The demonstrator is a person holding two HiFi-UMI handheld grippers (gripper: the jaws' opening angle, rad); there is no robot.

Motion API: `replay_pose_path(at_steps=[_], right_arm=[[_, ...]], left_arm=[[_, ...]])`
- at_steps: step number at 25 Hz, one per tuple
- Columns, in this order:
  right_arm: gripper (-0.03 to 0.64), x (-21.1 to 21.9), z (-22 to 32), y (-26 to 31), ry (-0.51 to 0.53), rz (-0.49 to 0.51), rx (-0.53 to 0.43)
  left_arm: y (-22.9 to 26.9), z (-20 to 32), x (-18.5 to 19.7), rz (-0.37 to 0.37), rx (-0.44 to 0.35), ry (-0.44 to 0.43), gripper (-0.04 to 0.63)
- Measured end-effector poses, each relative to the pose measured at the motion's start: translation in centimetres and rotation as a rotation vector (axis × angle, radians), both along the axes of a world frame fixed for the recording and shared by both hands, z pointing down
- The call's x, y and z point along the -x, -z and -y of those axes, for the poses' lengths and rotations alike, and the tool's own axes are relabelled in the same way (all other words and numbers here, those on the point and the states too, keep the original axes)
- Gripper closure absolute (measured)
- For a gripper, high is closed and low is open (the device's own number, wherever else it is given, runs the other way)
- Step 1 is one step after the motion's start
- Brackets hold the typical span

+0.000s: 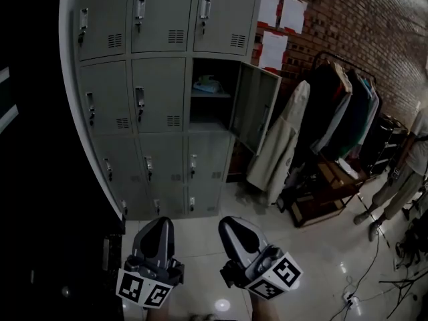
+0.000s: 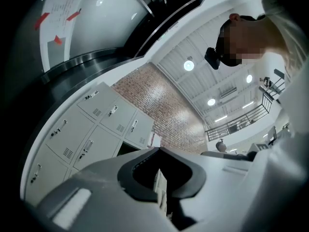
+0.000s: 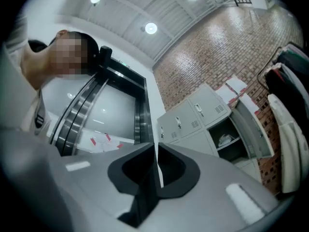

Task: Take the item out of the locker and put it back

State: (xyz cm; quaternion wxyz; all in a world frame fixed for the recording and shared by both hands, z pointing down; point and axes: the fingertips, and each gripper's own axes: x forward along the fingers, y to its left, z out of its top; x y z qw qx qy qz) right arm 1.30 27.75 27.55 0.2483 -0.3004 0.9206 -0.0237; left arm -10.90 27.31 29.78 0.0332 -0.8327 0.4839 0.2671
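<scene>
Item [image 1: 207,83] lay on the open locker's [image 1: 160,105] shelf, left gripper [image 1: 159,227] and right gripper [image 1: 234,226] well short of the locker, jaws together, empty; take-out step likely pending, needing reach and opened jaws.

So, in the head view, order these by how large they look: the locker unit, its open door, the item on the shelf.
Largest: locker unit
Then: open door
Smallest: item on the shelf

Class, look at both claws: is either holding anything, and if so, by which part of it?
Nothing is held. The left claw and the right claw are both shut and empty; the item lies on the shelf of the open locker.
</scene>
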Motion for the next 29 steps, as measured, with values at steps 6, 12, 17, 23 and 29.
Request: replay_pose_path(at_steps=[6,12,17,23,29], right_arm=[[0.615,-2.5,-2.4,-1.0,-0.049,0.005,0.088],[0.615,-4.3,-4.4,-0.6,-0.06,0.0,0.049],[0.615,-5.3,-5.2,-0.4,-0.067,-0.007,0.042],[0.615,-5.4,-5.2,-0.3,-0.074,-0.01,0.025],[0.615,-5.0,-5.1,-0.7,-0.057,0.0,0.032]], left_arm=[[0.3,-3.2,-1.9,-0.036,-0.009,-0.006,0.591],[-0.1,-4.5,-4.0,-0.029,-0.005,-0.033,0.592],[0.5,-5.0,-4.9,-0.042,-0.006,-0.046,0.592],[1.0,-5.4,-5.4,-0.028,-0.007,-0.067,0.591],[0.3,-5.9,-5.6,-0.028,-0.008,-0.06,0.591]])
